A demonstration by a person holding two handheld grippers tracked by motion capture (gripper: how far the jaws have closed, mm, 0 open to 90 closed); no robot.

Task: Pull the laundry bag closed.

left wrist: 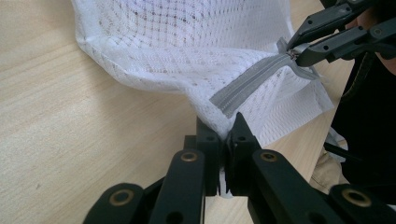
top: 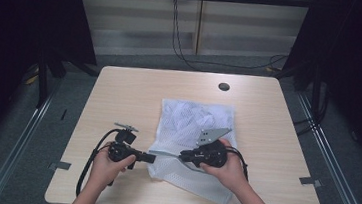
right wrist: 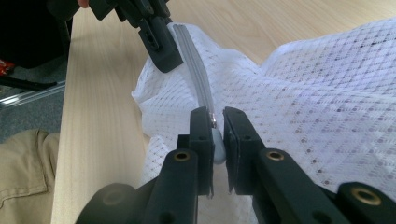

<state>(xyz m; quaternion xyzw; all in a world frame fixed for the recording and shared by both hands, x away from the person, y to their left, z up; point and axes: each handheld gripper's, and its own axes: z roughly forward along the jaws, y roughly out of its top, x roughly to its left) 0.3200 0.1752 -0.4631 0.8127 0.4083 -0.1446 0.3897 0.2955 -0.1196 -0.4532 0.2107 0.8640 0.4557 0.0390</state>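
You sit at a pale wooden table point(top: 119, 91) in a dim room with dark curtains either side and grey carpet beyond. A white mesh bag point(top: 192, 120) lies near the table's front centre. Your left gripper point(left wrist: 226, 135) is clamped on the bag's corner at one end of the grey zipper point(left wrist: 250, 81); your right gripper point(right wrist: 217, 123) pinches the zipper pull point(right wrist: 217, 144).

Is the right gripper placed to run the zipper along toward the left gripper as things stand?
Probably yes: the right gripper is shut on the zipper pull, the left gripper pins the mesh bag at the zipper's far end, and nothing lies between.
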